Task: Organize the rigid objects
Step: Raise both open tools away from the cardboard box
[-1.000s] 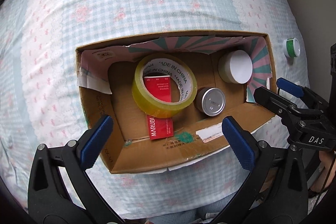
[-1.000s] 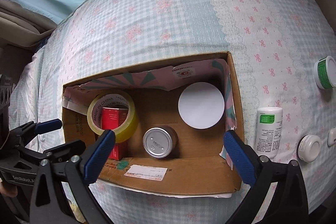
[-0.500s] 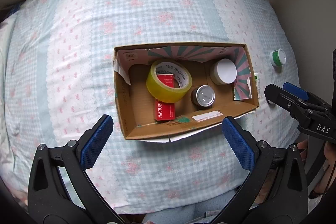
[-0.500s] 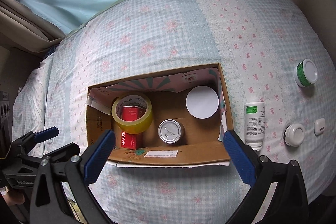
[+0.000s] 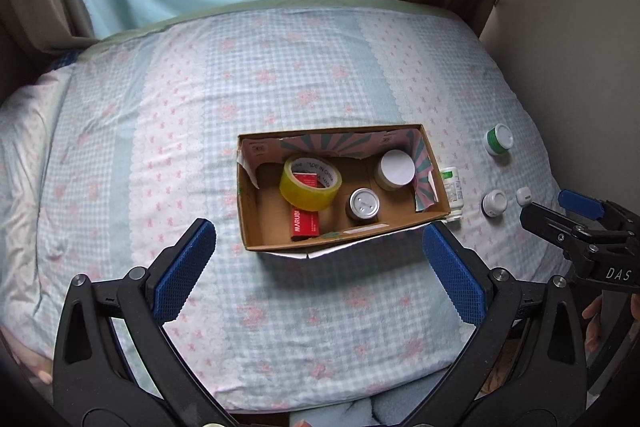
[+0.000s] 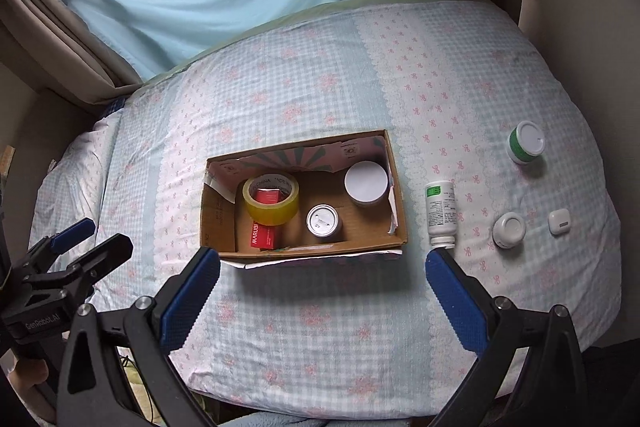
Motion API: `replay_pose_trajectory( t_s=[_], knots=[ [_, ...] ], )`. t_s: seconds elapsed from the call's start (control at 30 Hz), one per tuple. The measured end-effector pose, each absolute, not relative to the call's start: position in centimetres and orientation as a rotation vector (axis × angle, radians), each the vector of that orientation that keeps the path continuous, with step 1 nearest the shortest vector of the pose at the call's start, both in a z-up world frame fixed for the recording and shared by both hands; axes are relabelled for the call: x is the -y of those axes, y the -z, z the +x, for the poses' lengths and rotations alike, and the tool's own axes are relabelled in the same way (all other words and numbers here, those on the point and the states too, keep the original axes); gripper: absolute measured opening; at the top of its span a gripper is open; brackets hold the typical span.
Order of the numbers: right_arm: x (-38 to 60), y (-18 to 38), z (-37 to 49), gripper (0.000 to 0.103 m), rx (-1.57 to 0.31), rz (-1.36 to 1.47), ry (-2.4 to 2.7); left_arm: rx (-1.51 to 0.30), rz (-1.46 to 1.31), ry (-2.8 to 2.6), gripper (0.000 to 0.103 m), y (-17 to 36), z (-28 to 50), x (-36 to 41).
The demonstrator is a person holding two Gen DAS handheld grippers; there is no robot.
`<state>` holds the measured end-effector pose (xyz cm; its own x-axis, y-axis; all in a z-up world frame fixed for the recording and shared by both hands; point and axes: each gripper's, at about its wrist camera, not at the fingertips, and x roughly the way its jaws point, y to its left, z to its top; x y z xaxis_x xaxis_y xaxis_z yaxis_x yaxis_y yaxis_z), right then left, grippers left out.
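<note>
Left wrist view: cardboard box is sitting mid-bed, long axis running left to right, open side up. Inside, a yellow tape roll is leaning on a red packet; a silver-lidded tin and a white-lidded tub are standing upright. Left gripper is hovering above the bedspread, fingers spread wide, holding nothing.

Right wrist view: right gripper is hanging near the box's front edge, fingers wide apart, empty. White bottle is lying just right of the box, cap toward the camera. Green-banded jar, a round white tub and a small white case are resting farther right, well apart
</note>
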<state>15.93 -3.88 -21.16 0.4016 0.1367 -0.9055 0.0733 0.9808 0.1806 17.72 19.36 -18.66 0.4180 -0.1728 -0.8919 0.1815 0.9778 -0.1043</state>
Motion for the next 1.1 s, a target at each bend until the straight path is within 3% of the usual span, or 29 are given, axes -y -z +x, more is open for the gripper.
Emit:
replay_pose_trajectory(
  t_s=[0.27, 0.63, 1.1],
  knots=[
    [10.4, 18.9, 11.7, 0.103, -1.078, 0.159, 0.023, -1.079, -0.039, 0.205, 0.103, 17.8, 14.8, -14.6],
    [24.8, 20.7, 9.8, 0.103, -1.113, 0.054, 0.006, -1.021, -0.102, 0.144, 0.103, 19.0, 10.8, -0.2],
    [35.7, 30.4, 10.3, 0.103, -1.097, 0.028, 0.094, -1.109, 0.023, 0.265, 0.103, 31.9, 10.4, 14.4]
  ],
)
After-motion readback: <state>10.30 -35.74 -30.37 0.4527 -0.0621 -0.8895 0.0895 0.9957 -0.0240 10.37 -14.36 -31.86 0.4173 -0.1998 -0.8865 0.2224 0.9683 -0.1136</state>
